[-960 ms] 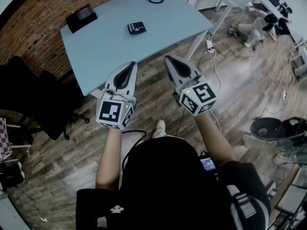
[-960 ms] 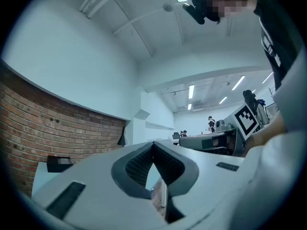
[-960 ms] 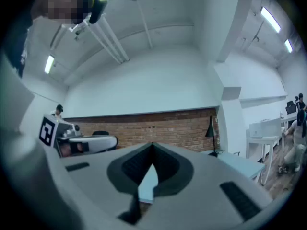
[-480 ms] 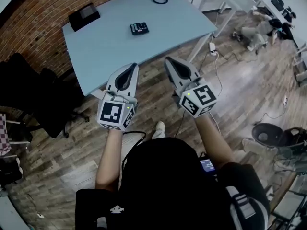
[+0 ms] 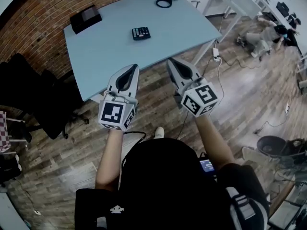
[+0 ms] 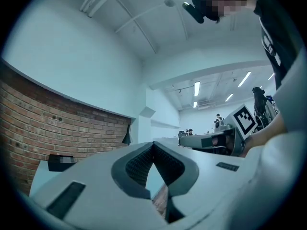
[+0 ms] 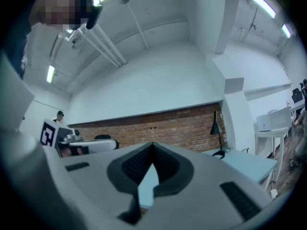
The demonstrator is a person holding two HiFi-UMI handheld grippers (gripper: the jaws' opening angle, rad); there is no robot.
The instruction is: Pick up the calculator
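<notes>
Jaws first: left gripper (image 6: 153,146) has them together, tips meeting, nothing btwn (only the teardrop gap behind the tips, w/ pale background showing through). Right gripper (image 7: 152,147) same: jaws together, empty. Fits, I'd say, since neither is near anything to grab.

Wood floor (image 5: 240,95) fills most of the head view. The person stands on it w/ both grippers held out side by side at centre frame, noses aimed at the surface (image 5: 105,51) but short of its near edge, over floor. Reads as a ready/approach pose, not a reach.

Brick wall (image 5: 29,23) runs along upper left. The pale blue surface sits angled across upper centre. Black office chair (image 5: 45,99) at left, near the surface's left corner, out of the way.

On the surface:
- dark box (image 5: 85,18), upper left, near the wall
- desk lamp (image 5: 164,1) w/ ring base, at top edge
- calculator (image 5: 141,33), lying flat, keys up, upper centre, well apart from the other two and from both grippers

Bare surface all round the calculator, so prob. either gripper can come in clear. Can't tell which is meant to take it.

Next, in my judgement: step in, open one set of jaws, come down across the calculator's thin body. It's low and flat, so the jaws must get right down to the surface to catch its edges.
</notes>
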